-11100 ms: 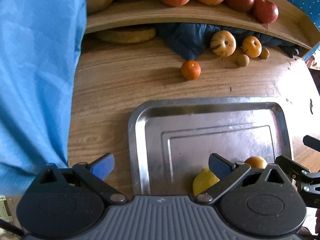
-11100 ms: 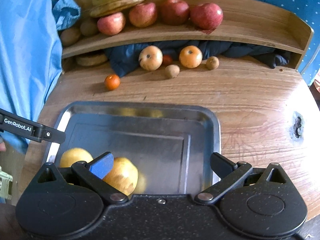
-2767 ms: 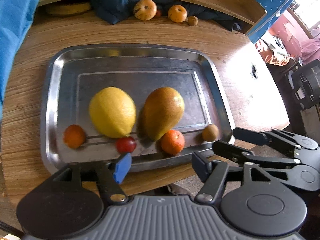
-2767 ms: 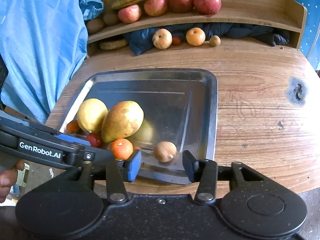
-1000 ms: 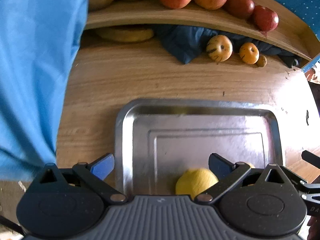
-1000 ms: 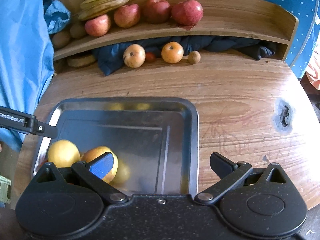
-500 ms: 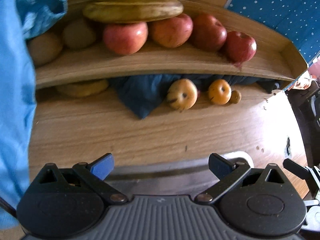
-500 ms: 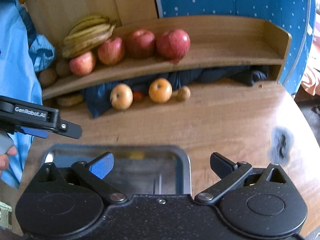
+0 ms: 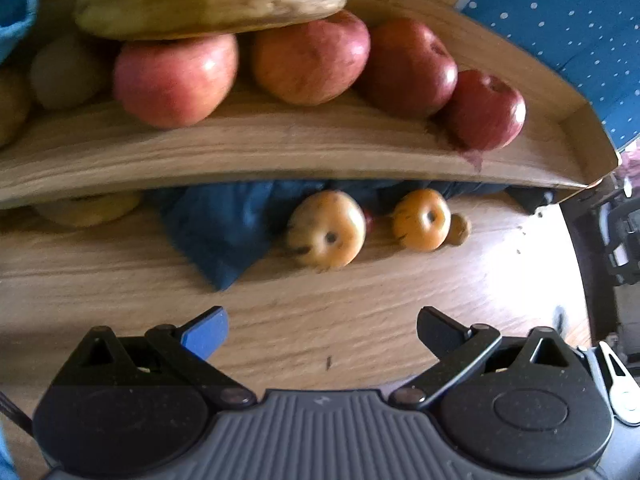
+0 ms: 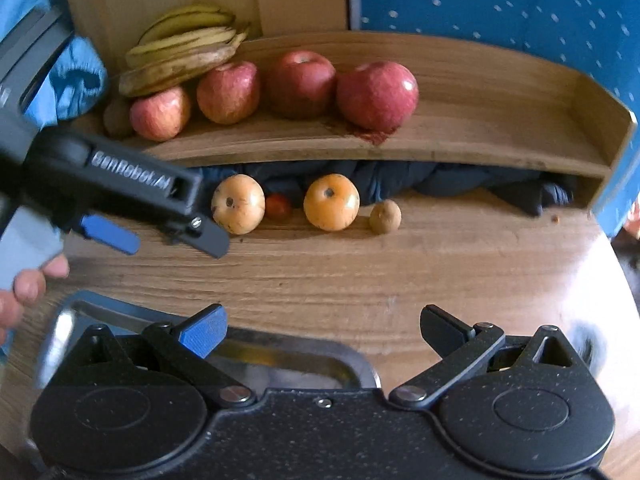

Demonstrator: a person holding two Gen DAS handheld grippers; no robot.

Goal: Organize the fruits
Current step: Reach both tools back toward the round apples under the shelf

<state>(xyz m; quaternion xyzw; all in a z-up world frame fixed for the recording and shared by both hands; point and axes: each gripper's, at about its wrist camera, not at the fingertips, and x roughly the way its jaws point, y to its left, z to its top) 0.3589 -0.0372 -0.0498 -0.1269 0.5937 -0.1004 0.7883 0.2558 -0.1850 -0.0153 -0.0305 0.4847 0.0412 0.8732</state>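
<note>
Four red apples [image 10: 304,88] sit in a row on the wooden shelf [image 10: 480,120] at the far side of the table [image 10: 400,272], with a bunch of bananas [image 10: 180,52] lying on top of the two left ones. A brownish round fruit [image 10: 116,120] sits just left of the apples. Under the shelf, on the table, a yellow fruit [image 10: 238,204], a small red fruit [image 10: 278,208], an orange fruit [image 10: 331,202] and a small brown fruit [image 10: 385,217] form a line from left to right. A dark blue cloth [image 10: 440,180] is bunched behind them beneath the shelf. In the left wrist view a flat pale fruit [image 9: 88,210] lies under the shelf at far left.

The left gripper [image 10: 176,236] hangs over the table just left of the yellow fruit, jaws spread wide and holding nothing; a hand [image 10: 24,292] grips its handle at the left edge. The right gripper [image 10: 322,330] is nearer, also wide open and empty, above the far rim of a metal tray [image 10: 64,328] at the near left. Blue fabric [image 10: 76,76] hangs at far left, and a blue dotted panel [image 10: 500,4] stands behind the shelf.
</note>
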